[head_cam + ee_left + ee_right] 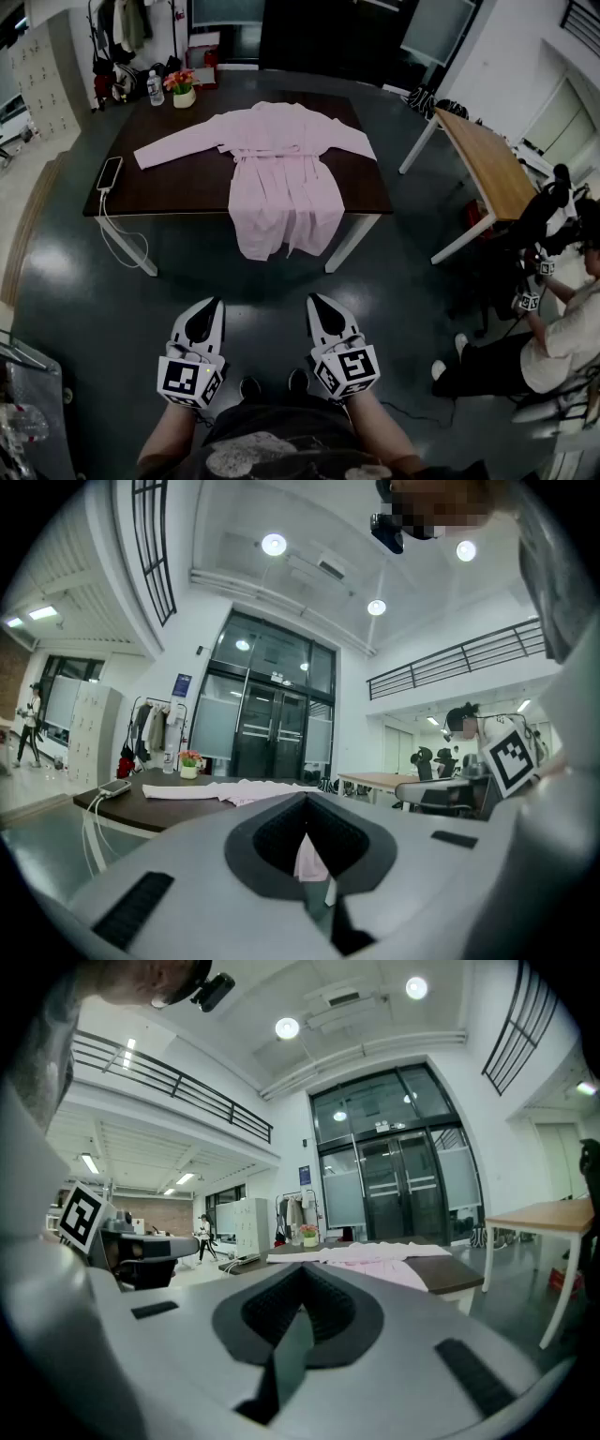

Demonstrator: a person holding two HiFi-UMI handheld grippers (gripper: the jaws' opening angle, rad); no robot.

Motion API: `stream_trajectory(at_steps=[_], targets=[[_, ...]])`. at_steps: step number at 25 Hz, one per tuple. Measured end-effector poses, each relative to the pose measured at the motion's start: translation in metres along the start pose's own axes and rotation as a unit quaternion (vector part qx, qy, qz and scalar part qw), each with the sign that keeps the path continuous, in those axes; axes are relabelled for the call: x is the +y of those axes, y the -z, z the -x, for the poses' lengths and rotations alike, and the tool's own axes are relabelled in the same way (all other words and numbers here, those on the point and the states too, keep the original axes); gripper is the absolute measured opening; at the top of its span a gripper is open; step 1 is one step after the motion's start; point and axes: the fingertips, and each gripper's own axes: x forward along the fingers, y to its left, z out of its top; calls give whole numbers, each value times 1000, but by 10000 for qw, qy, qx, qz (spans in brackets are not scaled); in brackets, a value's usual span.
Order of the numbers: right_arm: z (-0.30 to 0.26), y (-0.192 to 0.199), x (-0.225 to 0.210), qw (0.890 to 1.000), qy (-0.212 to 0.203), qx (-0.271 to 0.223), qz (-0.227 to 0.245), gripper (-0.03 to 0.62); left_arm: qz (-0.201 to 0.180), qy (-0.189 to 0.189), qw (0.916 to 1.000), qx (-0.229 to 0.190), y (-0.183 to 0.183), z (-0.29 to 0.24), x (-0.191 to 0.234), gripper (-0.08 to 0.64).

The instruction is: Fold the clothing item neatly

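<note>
While a pink robe (281,178) lies spread on the counter (178,183), hem over its near edge, left tool (212,309) and right tool (319,309) closed, empty, well back.

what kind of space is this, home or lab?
Looks like an open office or lab hall, not a home: tall glass doors, a mezzanine railing, lockers, and a wooden desk beside the dark table that holds the pink robe.
</note>
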Motion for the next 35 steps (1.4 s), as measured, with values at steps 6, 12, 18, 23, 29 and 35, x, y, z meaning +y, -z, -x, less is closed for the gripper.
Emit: stream_trajectory(at_steps=[6,12,18,23,29,35], targets=[[7,13,3,9998,145,93,-138,-8,78,-4,10000,-34,2,6,6,9],[3,16,7,9996,239,103,-132,-8,36,115,9999,-72,-2,7,8,9],[-12,5,12,9969,386,-419,-540,-9,82,7,10000,-31,1,19,35,9],[-35,5,31,9982,267,-403,-365,-8,-125,-148,9998,-17,-1,28,58,9],[-77,6,55,9994,-169,-300,8,-8,-30,-374,9993,17,-2,25,87,9],[-139,16,43,9990,-376,-225,-132,-8,-69,-592,9981,155,1,-8,122,9]])
